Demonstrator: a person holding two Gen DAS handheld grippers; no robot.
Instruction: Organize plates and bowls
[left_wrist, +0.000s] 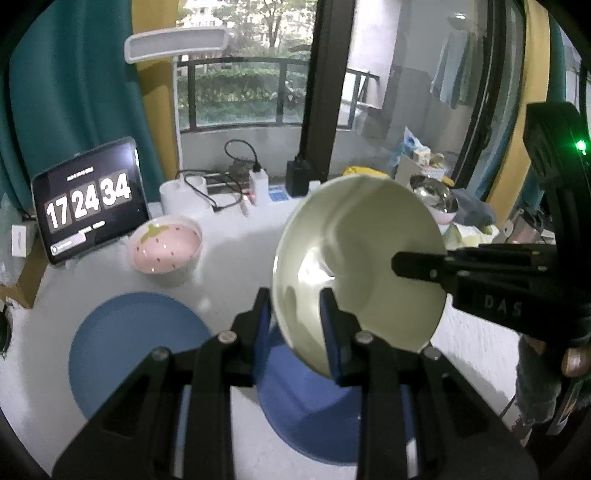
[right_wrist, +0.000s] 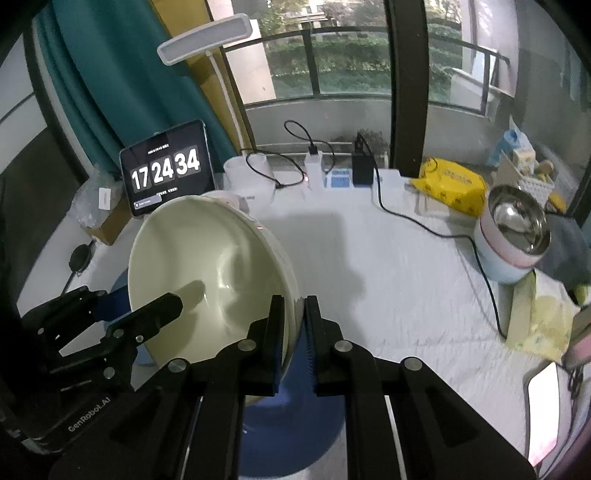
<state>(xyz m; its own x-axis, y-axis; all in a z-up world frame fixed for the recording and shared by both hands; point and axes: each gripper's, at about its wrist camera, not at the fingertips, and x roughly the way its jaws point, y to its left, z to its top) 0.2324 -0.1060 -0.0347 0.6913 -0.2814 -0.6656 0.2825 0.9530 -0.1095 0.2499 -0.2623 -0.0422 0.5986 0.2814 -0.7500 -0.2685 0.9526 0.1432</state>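
A pale green bowl (left_wrist: 365, 258) is held tilted above the table, its hollow facing both cameras. My left gripper (left_wrist: 295, 314) is shut on its lower rim. My right gripper (right_wrist: 295, 325) is shut on the opposite rim of the green bowl (right_wrist: 207, 266). The right gripper also shows in the left wrist view (left_wrist: 402, 264); the left gripper shows in the right wrist view (right_wrist: 140, 306). Under the bowl stands a dark blue bowl (left_wrist: 310, 398), also seen in the right wrist view (right_wrist: 291, 428). A blue plate (left_wrist: 136, 350) lies to its left. A pink strawberry bowl (left_wrist: 166, 247) stands behind.
A tablet clock (left_wrist: 88, 206) leans at the back left. A lamp (right_wrist: 207, 37), chargers and cables (right_wrist: 314, 162) line the window side. A pink-and-steel pot (right_wrist: 513, 236), a yellow bag (right_wrist: 454, 184) and clutter sit at the right. White cloth covers the table (right_wrist: 388, 266).
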